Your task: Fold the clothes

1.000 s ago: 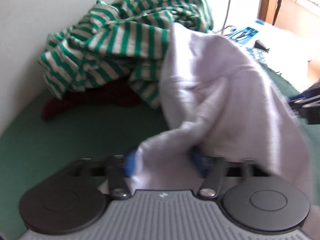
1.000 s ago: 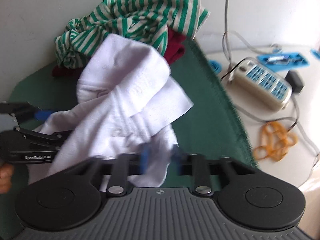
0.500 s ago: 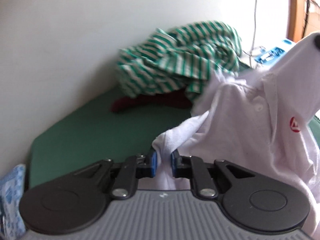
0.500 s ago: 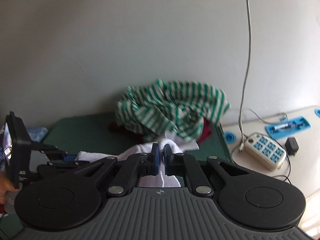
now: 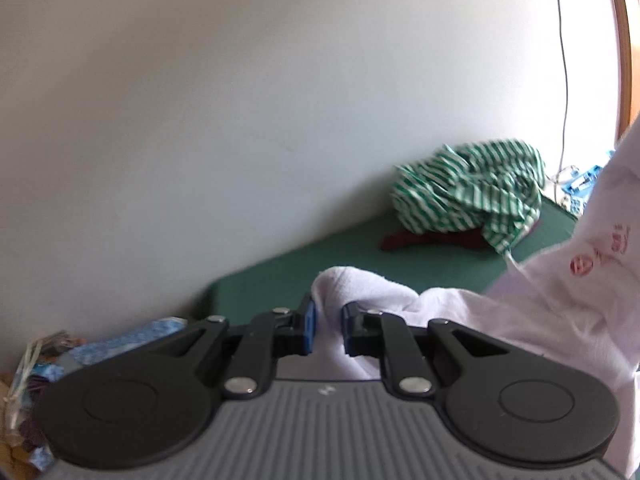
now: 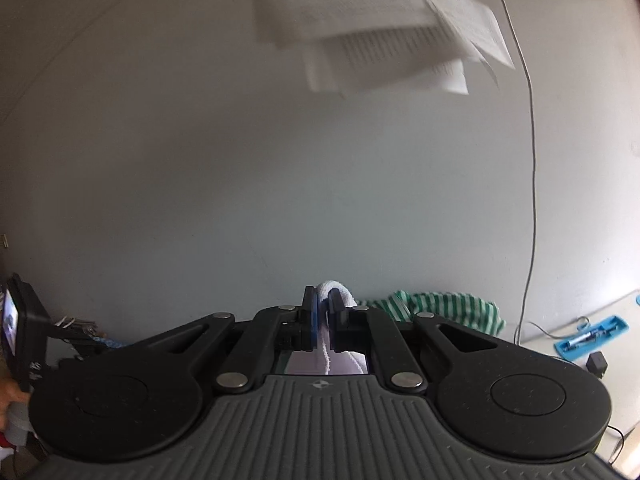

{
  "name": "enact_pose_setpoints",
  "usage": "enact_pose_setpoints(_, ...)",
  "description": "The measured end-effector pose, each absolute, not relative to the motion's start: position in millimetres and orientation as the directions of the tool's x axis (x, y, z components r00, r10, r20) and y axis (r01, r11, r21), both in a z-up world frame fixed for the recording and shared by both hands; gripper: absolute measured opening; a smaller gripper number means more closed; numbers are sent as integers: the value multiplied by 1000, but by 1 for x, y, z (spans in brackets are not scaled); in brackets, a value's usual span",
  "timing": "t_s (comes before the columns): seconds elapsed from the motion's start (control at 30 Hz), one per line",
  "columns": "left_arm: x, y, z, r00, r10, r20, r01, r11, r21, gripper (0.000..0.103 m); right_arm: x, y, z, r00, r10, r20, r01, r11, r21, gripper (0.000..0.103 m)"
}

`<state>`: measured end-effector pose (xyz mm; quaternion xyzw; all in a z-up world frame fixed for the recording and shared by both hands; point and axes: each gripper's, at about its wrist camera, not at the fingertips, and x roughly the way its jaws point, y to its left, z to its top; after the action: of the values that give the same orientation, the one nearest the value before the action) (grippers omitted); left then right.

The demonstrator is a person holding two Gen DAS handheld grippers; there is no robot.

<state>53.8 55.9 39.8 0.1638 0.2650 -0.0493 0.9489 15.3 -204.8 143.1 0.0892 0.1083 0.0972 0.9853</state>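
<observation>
White cotton fills the space between both of your tongs: you have the white shirt (image 5: 540,312) lifted clear of the table, one bunch of it in each grip. Your left tongs (image 5: 327,330) are clenched on a thick roll of the fabric, blue pads (image 5: 307,330) pressing in from either side, and the rest of the shirt runs off to the right edge of that view, where a red printed logo (image 5: 579,266) shows on the cloth. Your right tongs (image 6: 323,322) are pinched nearly together on a thin fold of the same shirt, a small loop of it poking up above the fingertips and more hanging below, seen through the gap in the frame.

Under the shirt, a green mat (image 5: 360,264) covers the table. At its far edge, against the wall, lies the crumpled green-and-white striped shirt (image 5: 468,192), resting on top of a dark red garment (image 5: 420,239). A blue patterned cloth (image 5: 128,340) sits off the mat's left end.

From the right view, the striped shirt just peeks over the tongs' frame. Past the table's right end, a blue tray (image 6: 590,338) holds small tools beside a black plug (image 6: 597,362), a thin cable (image 6: 530,160) hangs down the wall, and blurred white sheets (image 6: 380,24) are up near the top. Your left tool's body (image 6: 24,336) shows at the left edge of that view.
</observation>
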Motion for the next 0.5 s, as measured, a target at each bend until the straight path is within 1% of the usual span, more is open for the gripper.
enact_pose_setpoints(0.13,20,94,69,886,-8,-463,145,955,260,14,-12,-184,149,969,194,-150,-163,967,198,5)
enact_pose_setpoints(0.27,0,127,83,908,43,-418,75,962,262,15,-28,-186,155,981,155,-113,-125,964,234,5)
enact_pose_setpoints(0.4,-4,158,71,889,93,-449,22,969,244,15,-41,-205,158,991,111,-81,-82,951,300,6)
enact_pose_setpoints(0.5,-9,171,39,852,119,-510,11,970,244,16,-51,-223,153,991,108,-75,-76,938,339,6)
